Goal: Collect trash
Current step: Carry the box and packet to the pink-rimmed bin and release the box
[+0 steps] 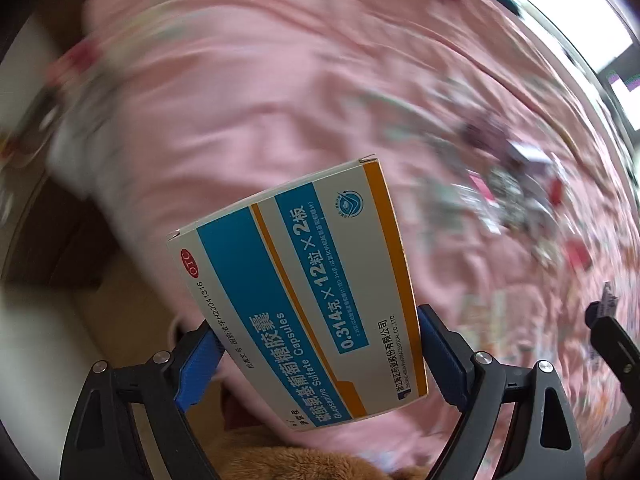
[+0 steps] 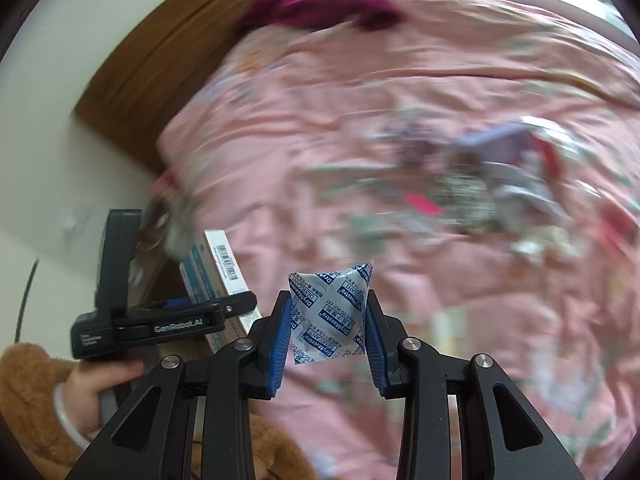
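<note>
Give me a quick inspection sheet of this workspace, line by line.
Surface: pink bedspread, wrinkled.
Job's things: medicine box and desiccant packet, both lifted off the bed.
Clutter: blurred pile of wrappers on the bedspread; maroon cloth at the far end.
Grippers: left hand-held gripper shut on the medicine box; right hand-held gripper shut on the desiccant packet.
Cables: thin dark cord by the wall.
Surroundings: wooden headboard, white wall.
</note>
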The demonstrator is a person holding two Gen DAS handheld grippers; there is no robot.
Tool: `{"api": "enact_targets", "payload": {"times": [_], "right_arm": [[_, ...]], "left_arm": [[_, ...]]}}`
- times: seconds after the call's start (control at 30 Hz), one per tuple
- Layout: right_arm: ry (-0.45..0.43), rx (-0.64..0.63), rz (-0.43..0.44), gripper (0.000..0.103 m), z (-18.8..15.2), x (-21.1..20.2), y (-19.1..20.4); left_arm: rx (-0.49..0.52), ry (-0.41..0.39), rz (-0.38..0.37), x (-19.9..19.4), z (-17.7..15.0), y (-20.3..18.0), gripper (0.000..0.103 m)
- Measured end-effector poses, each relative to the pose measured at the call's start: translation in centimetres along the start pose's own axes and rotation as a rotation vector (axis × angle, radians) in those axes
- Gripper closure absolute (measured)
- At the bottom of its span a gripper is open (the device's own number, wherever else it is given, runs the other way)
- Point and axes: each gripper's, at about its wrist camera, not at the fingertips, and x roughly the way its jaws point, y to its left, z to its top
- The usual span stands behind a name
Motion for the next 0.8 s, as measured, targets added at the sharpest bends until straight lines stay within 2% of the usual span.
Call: {"api": "enact_targets", "payload": {"times": [0.2, 0.4, 0.6, 0.7, 0.8], "right_arm": [[0.105, -0.160, 0.137, 0.069, -1.7, 4.4, 8.8], [0.204, -0.278, 0.208, 0.069, -4.8, 8.3, 15.4], [0.242, -0.303, 0.212, 0.069, -6.6, 9.5, 17.6], [0.234, -0.298, 0.200, 0.069, -7.1, 9.6, 17.4], [0.242, -0.270, 0.182, 0.069, -7.5, 9.7, 16.6]], "left_arm": [[-0.265, 0.004, 0.077, -1.2, -5.5, 11.8, 0.013], [-0.437, 0.051, 0.139, 1.9, -10.2, 20.5, 0.013], [-0.505, 0.111, 0.149, 8.2, -11.3, 24.5, 0.013], [-0.521, 0.138, 0.133, 12.2, -11.1, 24.8, 0.013], [-0.495, 0.171, 0.163, 15.4, -10.5, 24.4, 0.012]]}}
